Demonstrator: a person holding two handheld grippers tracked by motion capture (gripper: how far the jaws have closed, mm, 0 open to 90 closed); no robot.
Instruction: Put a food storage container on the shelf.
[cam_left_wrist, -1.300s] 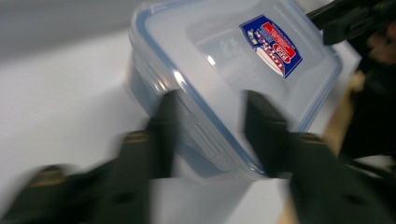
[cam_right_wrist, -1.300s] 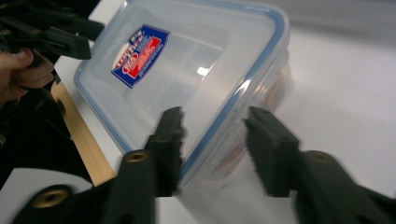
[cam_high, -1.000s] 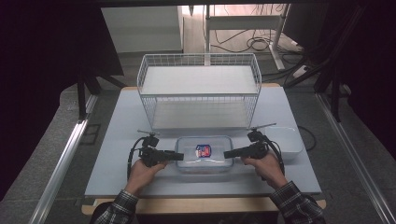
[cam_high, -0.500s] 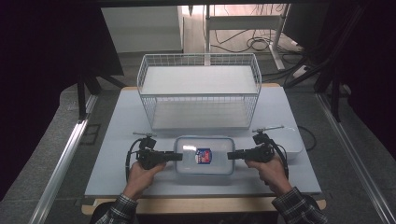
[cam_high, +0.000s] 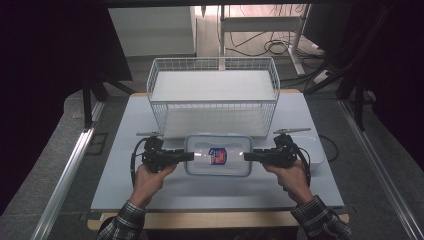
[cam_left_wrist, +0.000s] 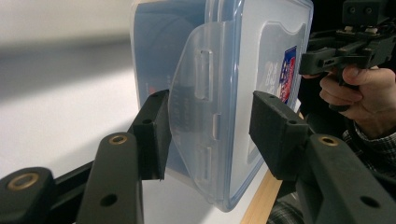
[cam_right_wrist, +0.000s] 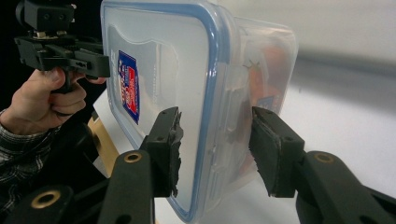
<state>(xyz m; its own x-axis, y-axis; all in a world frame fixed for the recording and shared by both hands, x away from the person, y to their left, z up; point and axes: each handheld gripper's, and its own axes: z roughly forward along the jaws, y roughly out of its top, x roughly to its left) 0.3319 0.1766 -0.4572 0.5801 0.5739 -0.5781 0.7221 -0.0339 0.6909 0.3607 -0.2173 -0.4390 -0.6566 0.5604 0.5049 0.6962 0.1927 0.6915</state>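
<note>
Mid-lift: clear lidded box (cam_high: 218, 155) clamped end-on between left gripper (cam_high: 188, 156) and right gripper (cam_high: 247, 157) (both closed on its latch ends). Next — level carry toward wire basket (cam_high: 214, 95).

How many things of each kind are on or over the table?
Clear lidded box: 1
White wire basket: 1
White tray: 1
Grippers, left gripper and right gripper: 2
Total: 5
</note>
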